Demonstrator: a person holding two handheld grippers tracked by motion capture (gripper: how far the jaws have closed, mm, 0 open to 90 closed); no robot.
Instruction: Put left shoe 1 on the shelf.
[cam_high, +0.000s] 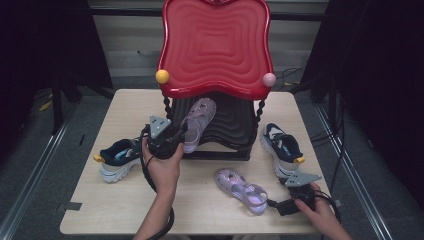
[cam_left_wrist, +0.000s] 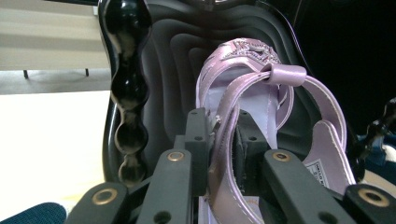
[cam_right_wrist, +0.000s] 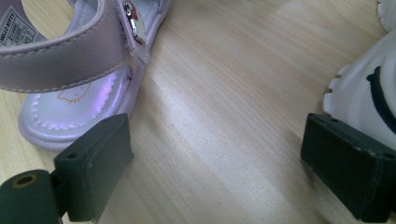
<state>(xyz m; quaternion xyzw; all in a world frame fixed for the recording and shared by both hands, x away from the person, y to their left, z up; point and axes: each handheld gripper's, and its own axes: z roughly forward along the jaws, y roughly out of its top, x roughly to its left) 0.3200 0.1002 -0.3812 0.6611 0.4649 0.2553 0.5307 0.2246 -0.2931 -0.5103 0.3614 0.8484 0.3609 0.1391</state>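
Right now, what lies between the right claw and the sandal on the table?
Bare tabletop in the right gripper view; the open right claw sits just short of the sandal.

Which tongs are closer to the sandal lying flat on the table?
Right. The right tongs sit open just beside the sandal's heel; the left tongs are farther back, shut on the other sandal at the rack.

Both arms bare, each gripper (cam_high: 176, 136) black w/ brass screws, grey triangular plate, black cable.
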